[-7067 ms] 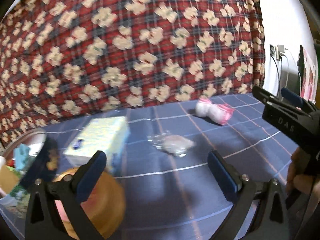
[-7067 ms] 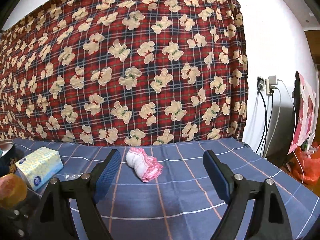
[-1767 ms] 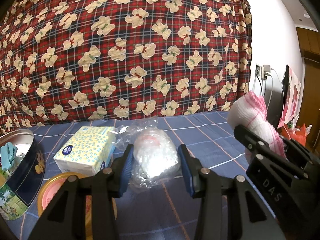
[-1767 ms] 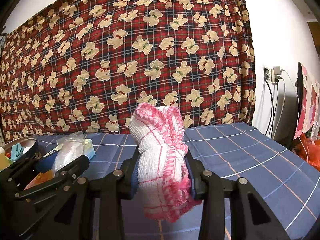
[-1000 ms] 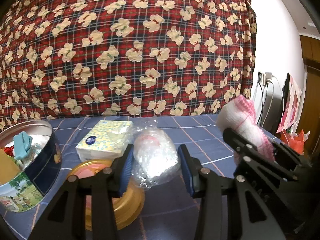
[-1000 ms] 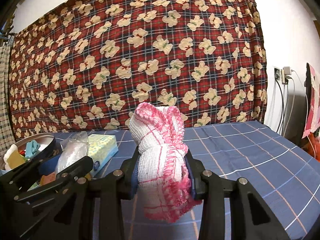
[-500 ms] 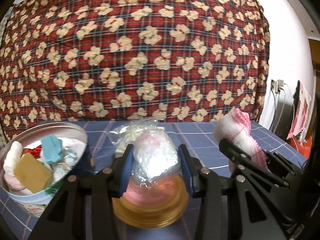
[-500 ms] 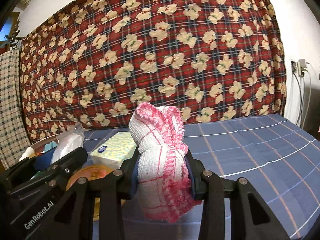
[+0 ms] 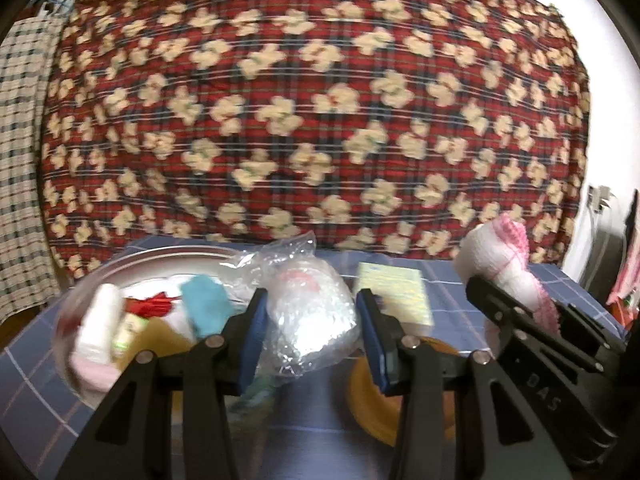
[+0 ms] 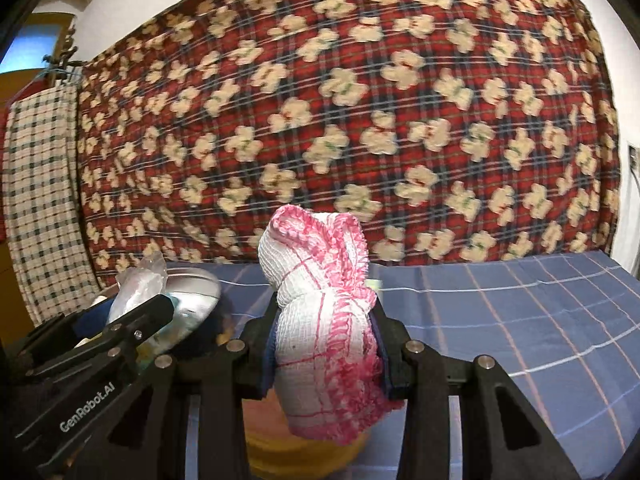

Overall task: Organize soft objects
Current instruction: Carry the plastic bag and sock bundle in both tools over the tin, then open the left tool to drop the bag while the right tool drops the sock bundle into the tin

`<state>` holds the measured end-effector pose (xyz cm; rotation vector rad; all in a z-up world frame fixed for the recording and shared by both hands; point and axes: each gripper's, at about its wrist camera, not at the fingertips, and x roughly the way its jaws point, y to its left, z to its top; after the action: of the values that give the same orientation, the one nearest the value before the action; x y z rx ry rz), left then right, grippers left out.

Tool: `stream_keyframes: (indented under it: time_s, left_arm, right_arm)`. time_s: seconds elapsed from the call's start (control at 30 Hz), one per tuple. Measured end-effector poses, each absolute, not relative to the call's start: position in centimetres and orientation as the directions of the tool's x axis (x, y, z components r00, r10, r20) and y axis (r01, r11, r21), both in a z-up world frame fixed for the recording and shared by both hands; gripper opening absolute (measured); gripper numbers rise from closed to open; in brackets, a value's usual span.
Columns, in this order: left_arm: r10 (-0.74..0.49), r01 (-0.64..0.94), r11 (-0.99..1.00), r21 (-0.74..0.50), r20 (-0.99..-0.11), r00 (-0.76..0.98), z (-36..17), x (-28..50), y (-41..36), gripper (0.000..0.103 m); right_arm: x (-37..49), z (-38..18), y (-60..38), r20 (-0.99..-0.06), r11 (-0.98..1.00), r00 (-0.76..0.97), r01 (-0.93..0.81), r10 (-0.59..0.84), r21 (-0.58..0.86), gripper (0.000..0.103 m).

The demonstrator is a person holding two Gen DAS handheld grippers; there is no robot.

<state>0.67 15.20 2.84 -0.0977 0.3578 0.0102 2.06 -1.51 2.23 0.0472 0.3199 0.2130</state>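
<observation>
While my left tongs (image 9: 310, 334) stay clamped on the crinkly clear plastic bag (image 9: 308, 312), they have swung left since a second ago, so the open round tin (image 9: 86, 280) of soft items now sits just beyond: drop-off looks near. The bag's long axis runs upright. My right tongs (image 10: 324, 350) grip the pink-and-white cloth roll (image 10: 320, 320), upright too.

Bear-print backdrop over the blue checked bed

I see a red plaid blanket (image 10: 360, 120) with cream bears hanging across the back, a beige checked cloth (image 10: 36, 200) at its left, a white wall (image 9: 600, 160) with a plugged-in socket (image 9: 598, 197) at right, and a blue lined sheet (image 10: 520, 312) below.
</observation>
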Motion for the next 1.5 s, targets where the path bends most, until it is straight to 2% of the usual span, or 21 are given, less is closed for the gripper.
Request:
stream_keyframes:
  time_s: [0.43, 0.87, 1.13, 1.5]
  left_arm:
    - [0.158, -0.212, 0.972, -0.099, -0.386, 0.909, 2.7, 1.4, 23.0, 0.043]
    - [0.269, -0.329, 0.941, -0.074, -0.425, 0.865, 2.8, 2.9, 28.5, 0.043]
    - [0.317, -0.373, 0.927, -0.035, -0.459, 0.83, 3.0, 4.8, 30.6, 0.043]
    - [0.333, -0.391, 0.92, 0.003, -0.533, 0.778, 2.4, 7.8, 32.8, 0.043]
  right_arm:
    - [3.5, 2.7, 6.3, -0.301, 0.937, 0.888, -0.337, 0.348, 0.089, 0.041]
    - [6.4, 3.7, 12.2, -0.311, 0.911, 0.858, -0.401, 0.409, 0.093, 0.041]
    - [9.5, 4.4, 15.7, -0.374, 0.9, 0.822, -0.427, 0.429, 0.091, 0.041]
    - [14.3, 3.9, 19.2, -0.528, 0.88, 0.72, -0.458, 0.45, 0.125, 0.041]
